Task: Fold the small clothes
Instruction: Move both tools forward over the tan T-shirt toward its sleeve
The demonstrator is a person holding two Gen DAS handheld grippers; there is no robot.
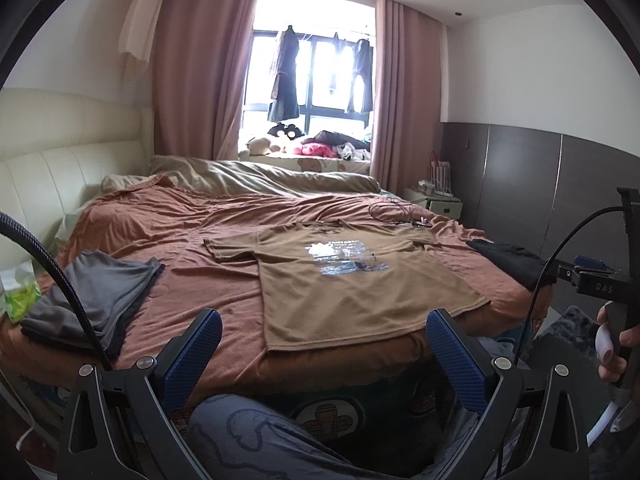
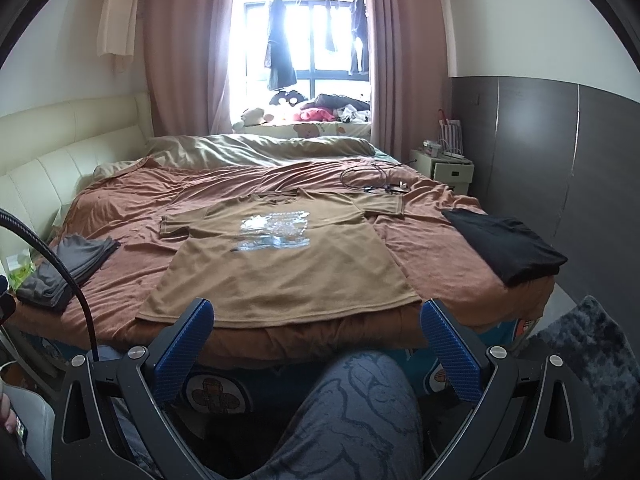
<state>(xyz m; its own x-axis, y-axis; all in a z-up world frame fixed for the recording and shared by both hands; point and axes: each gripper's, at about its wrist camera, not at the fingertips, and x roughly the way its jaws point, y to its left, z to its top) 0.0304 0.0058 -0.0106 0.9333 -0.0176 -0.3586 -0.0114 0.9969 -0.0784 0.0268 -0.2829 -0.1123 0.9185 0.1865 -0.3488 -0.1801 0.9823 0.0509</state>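
Brown T-shirt lies flat and face up on the rust bedspread, sleeves spread, a silvery-blue print on its chest, hem toward 6 o'clock. Left gripper and right gripper both hang short of the hem, jaws apart, holding nothing.

T-shirt flat mid-bed; folded pile at left edge, folded garment at right, cable behind
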